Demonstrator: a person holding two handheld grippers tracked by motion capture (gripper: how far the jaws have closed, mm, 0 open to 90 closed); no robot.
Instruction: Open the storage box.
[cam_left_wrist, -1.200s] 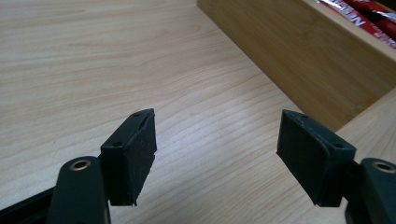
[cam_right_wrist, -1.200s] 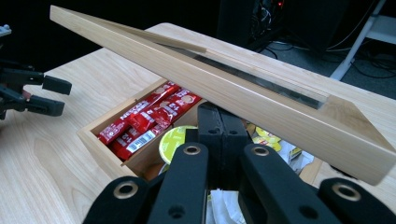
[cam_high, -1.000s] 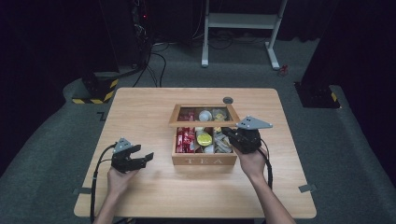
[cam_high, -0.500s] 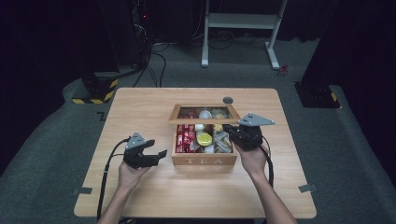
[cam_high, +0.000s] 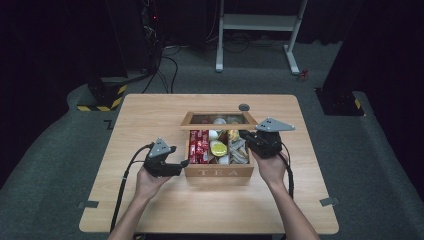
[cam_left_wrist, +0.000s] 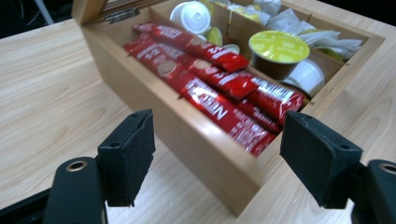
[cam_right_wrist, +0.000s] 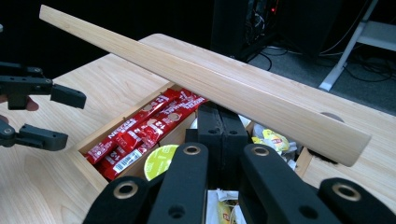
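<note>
The left gripper (cam_left_wrist: 217, 158) has its black pads (cam_left_wrist: 128, 156) wide apart, just been opening, nothing between them yet; they frame the near left corner of the open wooden tea box (cam_high: 219, 171) at mid-table. Its left compartment holds the red instant-coffee sticks (cam_left_wrist: 219, 88). The right gripper (cam_right_wrist: 223, 128) has its jaws pressed together, empty, poised over the box's right compartments beneath the raised wooden lid (cam_right_wrist: 205, 77). For a clean pick, I'd judge the left should lift over the wall and straddle one stick. Since a second ago, the left hand has travelled right, up to the box; the right hasn't budged.
</note>
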